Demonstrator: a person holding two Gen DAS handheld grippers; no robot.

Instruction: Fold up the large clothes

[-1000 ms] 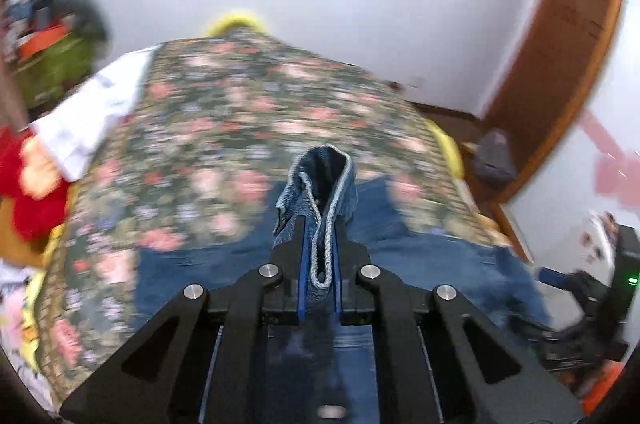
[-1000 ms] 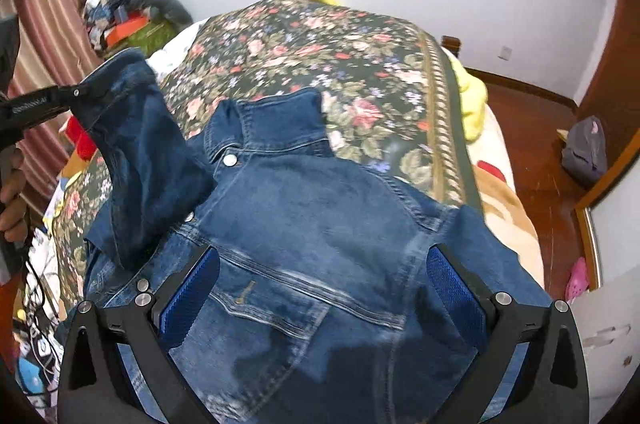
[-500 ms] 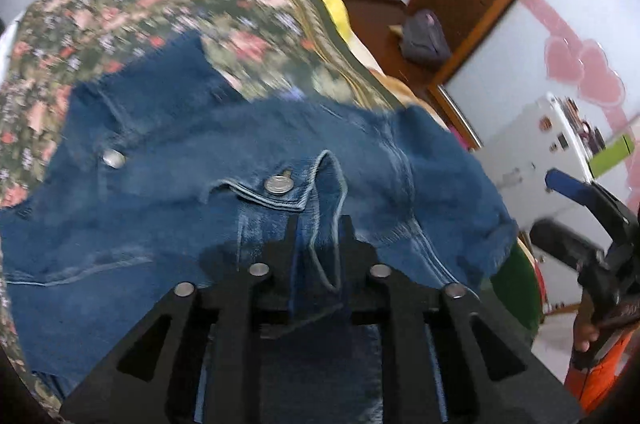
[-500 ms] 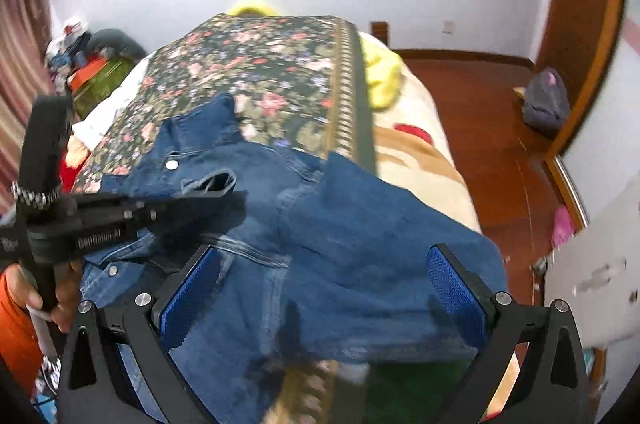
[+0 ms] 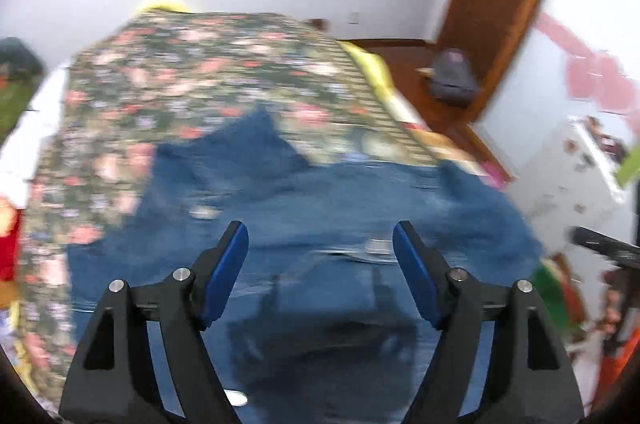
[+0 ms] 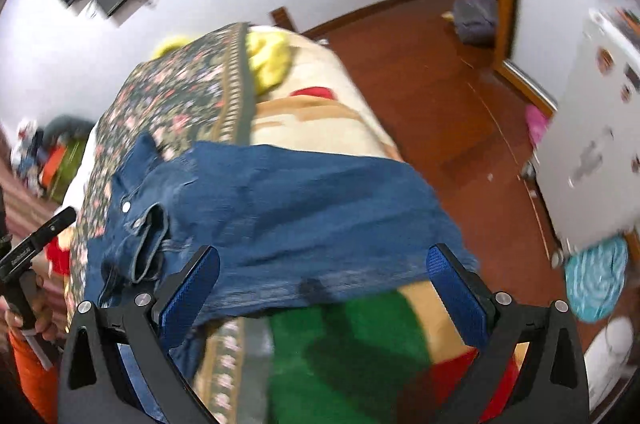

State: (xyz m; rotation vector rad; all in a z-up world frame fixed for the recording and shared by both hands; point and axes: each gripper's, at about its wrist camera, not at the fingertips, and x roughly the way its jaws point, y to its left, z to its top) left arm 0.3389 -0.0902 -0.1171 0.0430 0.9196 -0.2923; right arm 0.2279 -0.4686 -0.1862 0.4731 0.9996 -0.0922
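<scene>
White walls and a reddish wood floor framed a bed [image 6: 304, 127] spread with a dark floral cover [image 5: 208, 79], a striped blanket showing along its near side. On it lay the denim jacket [image 6: 304, 207], collar toward the far end of the bed, its body flat on the floral cover and one edge hanging over the side of the bed in the right wrist view. A sleeve [image 6: 146, 248] rested folded across the front of the jacket, its cuff open toward the camera, near the chest buttons.

Both tools hovered above the garment with nothing in them. The left gripper [image 5: 320, 256] had its blue-padded fingers [image 5: 224, 272] spread wide apart over the middle of the jacket, and the right gripper [image 6: 320, 288] likewise had its fingers [image 6: 456, 292] wide apart, over the overhanging edge. The left wrist picture was smeared, so fine seams there could not be made out.

Judging from this layout, one sleeve seemed to be folded in and the far side was probably the next part to bring over. To do that cleanly, the right gripper would want to take the overhanging edge close to its corner, pinching the full thickness of the denim rather than a single layer. Carrying it low across the body would keep the stiff cloth from dragging the folded sleeve out of place. The left gripper could press near the fold line to anchor it.
</scene>
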